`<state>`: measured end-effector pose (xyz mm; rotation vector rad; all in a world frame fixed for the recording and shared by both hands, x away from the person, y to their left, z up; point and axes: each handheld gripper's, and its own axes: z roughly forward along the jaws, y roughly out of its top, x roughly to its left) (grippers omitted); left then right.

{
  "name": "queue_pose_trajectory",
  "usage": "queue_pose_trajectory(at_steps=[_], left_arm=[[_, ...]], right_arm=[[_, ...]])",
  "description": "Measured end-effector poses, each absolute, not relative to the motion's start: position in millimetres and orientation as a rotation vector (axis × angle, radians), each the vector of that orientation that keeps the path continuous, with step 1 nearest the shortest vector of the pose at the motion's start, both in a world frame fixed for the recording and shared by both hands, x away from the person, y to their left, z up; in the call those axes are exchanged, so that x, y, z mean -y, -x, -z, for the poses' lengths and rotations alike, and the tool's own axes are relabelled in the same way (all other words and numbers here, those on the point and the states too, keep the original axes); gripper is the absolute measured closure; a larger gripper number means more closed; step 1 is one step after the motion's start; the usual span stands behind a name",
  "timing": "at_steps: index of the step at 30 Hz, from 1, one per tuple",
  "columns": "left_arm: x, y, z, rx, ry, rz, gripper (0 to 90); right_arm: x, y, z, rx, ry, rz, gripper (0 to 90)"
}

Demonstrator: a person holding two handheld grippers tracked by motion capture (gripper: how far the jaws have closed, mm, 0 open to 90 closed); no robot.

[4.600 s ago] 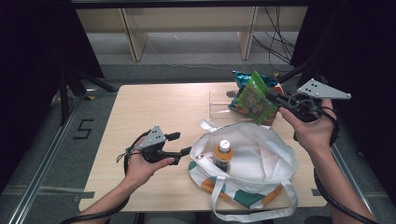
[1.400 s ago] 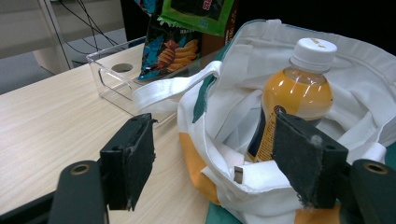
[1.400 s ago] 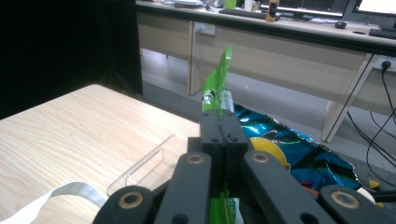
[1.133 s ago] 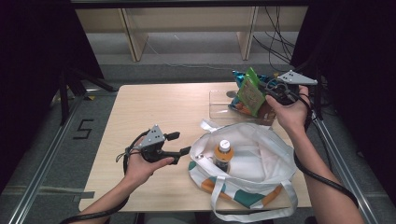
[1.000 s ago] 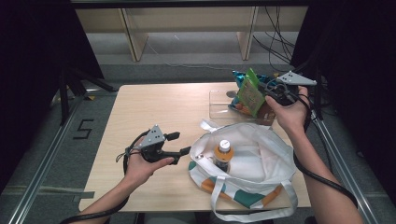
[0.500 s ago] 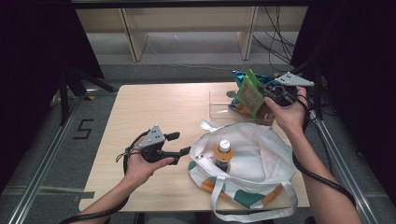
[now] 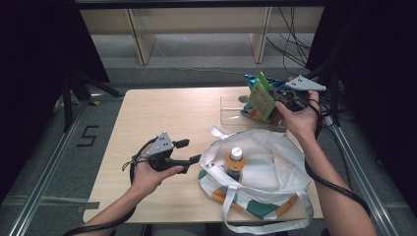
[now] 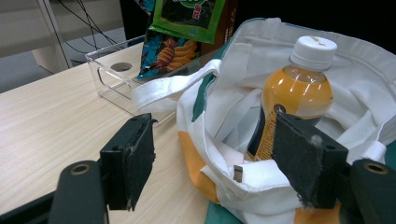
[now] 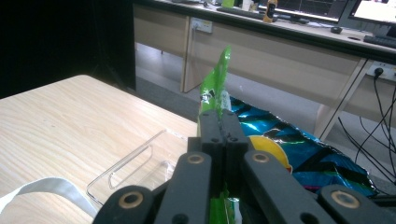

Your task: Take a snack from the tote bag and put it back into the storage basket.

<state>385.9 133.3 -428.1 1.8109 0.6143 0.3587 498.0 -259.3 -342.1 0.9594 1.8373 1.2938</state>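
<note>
The right claw [image 7: 273, 97] is clamped tight on the edge of the green snack packet [image 7: 260, 97], pinching it thin so it hangs upright over the clear tray [image 7: 230, 105] at the surface's [image 7: 162, 110] far right, beside the blue packet [image 9: 317, 154] lying there, which looks like a lowering into that tray. The left claw [image 8: 219, 158] holds nothing, its jaws spread wide at the rim of the white tote bag [image 7: 280, 162], probably to steady it while the juice bottle [image 7: 235, 163] stands inside.
</note>
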Motion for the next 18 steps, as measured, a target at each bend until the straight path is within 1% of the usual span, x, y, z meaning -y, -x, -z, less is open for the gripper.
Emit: queue_pose_trajectory(at_steps=[18], left_arm=[[-133.4,-385.7,428.2,-0.613,-1.813,-0.357,29.3]], right_arm=[[261.4,-501.9,351.4,-1.855,-0.977,-1.277,90.0]])
